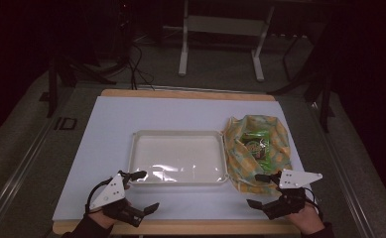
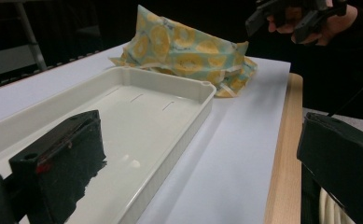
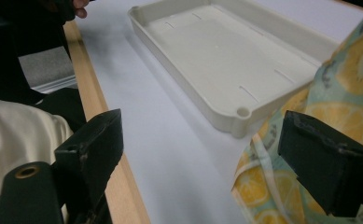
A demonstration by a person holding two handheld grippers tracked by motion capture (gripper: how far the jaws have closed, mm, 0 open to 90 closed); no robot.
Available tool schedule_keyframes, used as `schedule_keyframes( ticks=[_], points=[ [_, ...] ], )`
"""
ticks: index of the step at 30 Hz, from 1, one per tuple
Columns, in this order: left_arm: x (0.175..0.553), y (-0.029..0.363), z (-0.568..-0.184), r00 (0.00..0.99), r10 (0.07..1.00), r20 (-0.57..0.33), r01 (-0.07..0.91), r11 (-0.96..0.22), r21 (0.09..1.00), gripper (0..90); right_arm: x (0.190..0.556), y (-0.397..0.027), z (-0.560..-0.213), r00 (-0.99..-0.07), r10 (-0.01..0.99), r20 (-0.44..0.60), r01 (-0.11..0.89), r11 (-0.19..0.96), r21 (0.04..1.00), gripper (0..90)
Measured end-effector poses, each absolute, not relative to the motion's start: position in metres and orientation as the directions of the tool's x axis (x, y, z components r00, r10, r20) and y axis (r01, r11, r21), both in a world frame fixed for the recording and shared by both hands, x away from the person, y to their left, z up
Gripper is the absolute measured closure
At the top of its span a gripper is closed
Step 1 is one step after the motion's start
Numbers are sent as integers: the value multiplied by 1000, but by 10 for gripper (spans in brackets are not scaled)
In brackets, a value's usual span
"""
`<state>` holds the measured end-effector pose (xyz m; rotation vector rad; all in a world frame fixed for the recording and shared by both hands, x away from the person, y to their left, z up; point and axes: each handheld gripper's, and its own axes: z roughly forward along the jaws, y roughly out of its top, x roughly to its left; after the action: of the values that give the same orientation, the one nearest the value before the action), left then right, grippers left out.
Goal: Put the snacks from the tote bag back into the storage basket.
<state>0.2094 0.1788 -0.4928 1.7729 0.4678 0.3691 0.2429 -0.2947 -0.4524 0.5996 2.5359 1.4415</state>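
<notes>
A shallow cream plastic tray (image 1: 140, 141) (image 2: 188, 121) (image 3: 188, 81) lies empty in the middle of the white sheet. To its right sits a cloth bag (image 1: 275, 151) (image 2: 184, 51) (image 3: 342, 107) printed with lemon slices, open at the top over a green packet (image 1: 257, 144). My left gripper (image 1: 142, 191) (image 2: 198, 158) is open at the tray's near left corner, one jaw over the tray rim. My right gripper (image 1: 258, 190) (image 3: 216, 154) is open at the bag's near edge, one jaw over the cloth. Nothing is held in either.
A white sheet (image 1: 111, 124) covers a wooden table whose front edge (image 1: 195, 227) runs just before my hands. Beyond the table stand white desk legs (image 1: 183, 54) and cables on a grey floor. The surroundings are dark.
</notes>
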Motion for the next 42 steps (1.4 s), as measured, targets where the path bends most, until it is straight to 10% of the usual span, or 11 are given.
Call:
schedule_keyframes(
  ticks=[42],
  points=[
    [207,177,-490,870,493,15,96,-200,975,11,252,-298,-390,-904,422,-72,104,379,919,138]
  ],
)
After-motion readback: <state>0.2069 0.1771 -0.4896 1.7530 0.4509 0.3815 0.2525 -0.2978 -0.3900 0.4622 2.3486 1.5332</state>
